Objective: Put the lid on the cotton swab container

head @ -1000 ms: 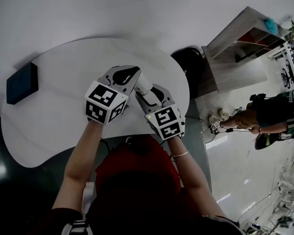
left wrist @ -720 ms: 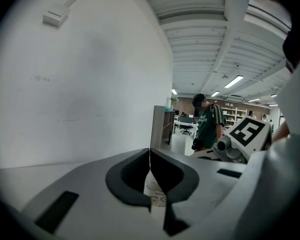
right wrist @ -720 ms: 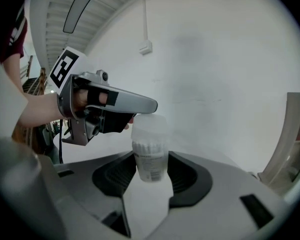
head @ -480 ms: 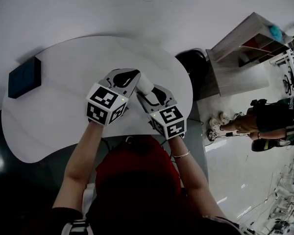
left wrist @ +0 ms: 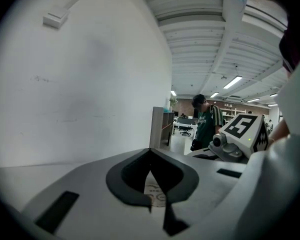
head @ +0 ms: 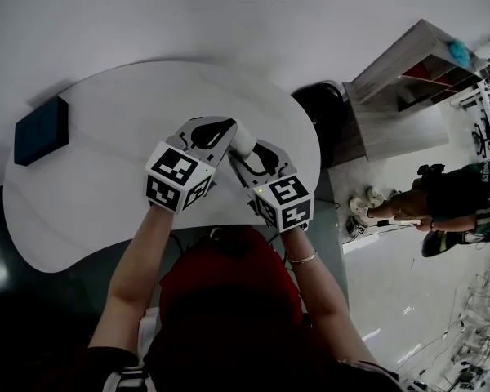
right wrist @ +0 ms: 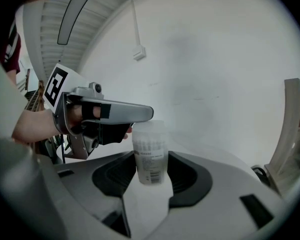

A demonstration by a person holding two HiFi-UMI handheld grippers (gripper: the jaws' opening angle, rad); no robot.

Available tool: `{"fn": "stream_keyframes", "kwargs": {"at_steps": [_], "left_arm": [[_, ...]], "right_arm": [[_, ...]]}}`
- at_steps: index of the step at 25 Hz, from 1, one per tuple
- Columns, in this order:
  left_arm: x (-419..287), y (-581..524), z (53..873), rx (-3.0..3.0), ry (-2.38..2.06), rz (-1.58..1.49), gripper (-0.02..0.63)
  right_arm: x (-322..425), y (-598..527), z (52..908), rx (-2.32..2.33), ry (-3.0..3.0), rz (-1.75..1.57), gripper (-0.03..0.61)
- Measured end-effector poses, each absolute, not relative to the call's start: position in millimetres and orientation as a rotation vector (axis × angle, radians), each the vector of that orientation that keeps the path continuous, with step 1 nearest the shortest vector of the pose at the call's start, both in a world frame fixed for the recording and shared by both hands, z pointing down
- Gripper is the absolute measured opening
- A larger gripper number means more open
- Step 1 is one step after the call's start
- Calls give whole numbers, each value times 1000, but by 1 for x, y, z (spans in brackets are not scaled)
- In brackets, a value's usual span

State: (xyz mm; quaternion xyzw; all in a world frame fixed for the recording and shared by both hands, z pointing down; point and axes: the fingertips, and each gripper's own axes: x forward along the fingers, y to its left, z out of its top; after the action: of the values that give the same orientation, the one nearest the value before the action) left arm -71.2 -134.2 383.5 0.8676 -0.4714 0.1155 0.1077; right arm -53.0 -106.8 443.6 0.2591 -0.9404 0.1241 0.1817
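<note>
Two handheld grippers meet over a white table (head: 106,137), both at the cotton swab container (head: 242,140).

The right gripper (right wrist: 151,176) is clamped on the cotton swab container (right wrist: 150,156). Its two dark pads press the lower part of the clear cylinder from either side, with no gap showing. The left gripper (left wrist: 151,184) has its jaws drawn almost together on a thin pale piece with round print, the lid (left wrist: 158,195). Only a narrow wedge of it shows between the pads.

In the right gripper view the left gripper (right wrist: 140,115) reaches in from the container's left. Its grey jaw tip sits at the container's top rim. The container's top end looks capped and cloudy. Whether the lid is fully seated cannot be told, since the jaw covers part of the rim.

The container's long axis runs straight up that picture, with the top end uppermost and the barcode label facing the camera. In the head view it is a short pale stub slanting away from the right gripper (head: 247,158) toward the left gripper (head: 225,131), mostly hidden by both.

Far to the container's left a dark blue box (head: 41,131) lies on the table.
</note>
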Motion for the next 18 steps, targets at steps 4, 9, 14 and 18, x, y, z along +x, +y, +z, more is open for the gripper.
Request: {"fn": "stream_keyframes", "kwargs": {"at_steps": [4,9,14,18], "left_arm": [[-69,-133,381,2552,-1380,321,25],[-66,-131,381,2557,-1385,314,25],[-61,-130,383,2556,-1376,333,25],[-45,-129,384,2593,-1366,376,25]], "right_arm": [[-51,-105,438,738,-2670,353,206],[-48,-104,440,738,-2665,346,206],[-45,-107,439,740,-2667,337,206],[-46,-107,440,728,-2669,344,206]]}}
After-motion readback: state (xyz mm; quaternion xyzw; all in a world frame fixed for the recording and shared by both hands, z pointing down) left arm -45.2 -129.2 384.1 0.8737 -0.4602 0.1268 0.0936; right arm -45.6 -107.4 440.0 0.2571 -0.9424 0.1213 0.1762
